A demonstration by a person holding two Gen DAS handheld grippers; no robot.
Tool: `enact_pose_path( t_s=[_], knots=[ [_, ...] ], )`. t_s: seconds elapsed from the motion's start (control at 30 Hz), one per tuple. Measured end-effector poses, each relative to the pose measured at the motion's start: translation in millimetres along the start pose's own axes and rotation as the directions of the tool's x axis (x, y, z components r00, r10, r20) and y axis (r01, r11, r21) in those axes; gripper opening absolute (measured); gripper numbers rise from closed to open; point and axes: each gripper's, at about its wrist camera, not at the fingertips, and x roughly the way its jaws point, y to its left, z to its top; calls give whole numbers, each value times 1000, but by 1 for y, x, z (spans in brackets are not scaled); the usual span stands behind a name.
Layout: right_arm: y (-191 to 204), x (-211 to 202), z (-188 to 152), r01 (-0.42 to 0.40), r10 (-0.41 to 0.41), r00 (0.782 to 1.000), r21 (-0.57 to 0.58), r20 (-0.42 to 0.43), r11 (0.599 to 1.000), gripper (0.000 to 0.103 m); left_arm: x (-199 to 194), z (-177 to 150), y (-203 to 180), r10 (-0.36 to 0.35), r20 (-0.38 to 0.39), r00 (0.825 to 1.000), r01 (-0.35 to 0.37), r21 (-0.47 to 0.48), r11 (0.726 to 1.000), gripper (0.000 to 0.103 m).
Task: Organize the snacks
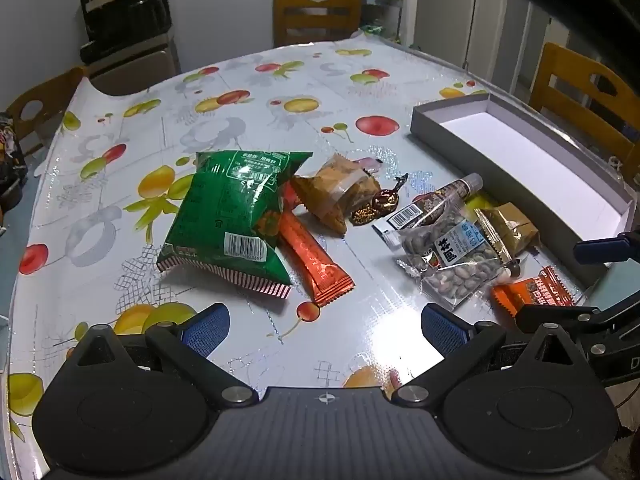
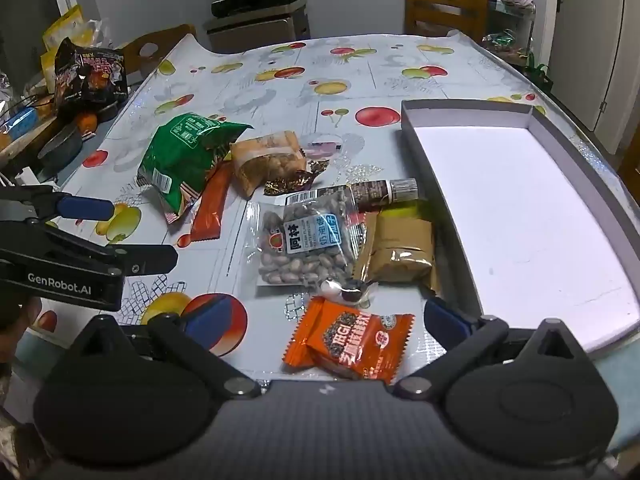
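Left wrist view: left tool (image 1: 326, 322) spread wide, nothing between its blue pads, hovering over bare fruit-print surface (image 1: 240, 92). Just ahead, green chip bag (image 1: 230, 216) lying partly over a long orange bar (image 1: 316, 260). Right of those, tan cracker pack (image 1: 340, 190), then a small dark gold-speckled candy (image 1: 376, 206), a dark tube with barcode (image 1: 436, 202), clear bag of nuts (image 1: 452, 250), brown foil packet (image 1: 508, 226) and orange snack pack (image 1: 532, 292), all loose and close together, some overlapping. Open grey box (image 1: 448, 130) with white floor at far right, nothing inside, just beside the brown packet.

Right wrist view: right tool (image 2: 326, 320) likewise spread wide and gripping nothing, with the orange snack pack (image 2: 352, 342) lying between its fingers, untouched. Small silver-wrapped sweet (image 2: 346, 290) just beyond, against the nut bag (image 2: 308, 240). Grey box (image 2: 412, 128) to the right; other tool (image 2: 96, 236) at left edge.
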Motion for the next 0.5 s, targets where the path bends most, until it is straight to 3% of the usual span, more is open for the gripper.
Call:
enact_pose_path(
  t_s=[0.5],
  knots=[
    [4, 0, 3, 0, 0, 1000, -2, -2, 1000, 103, -5, -2, 2, -7, -4, 1000, 7, 11, 1000, 103]
  ],
)
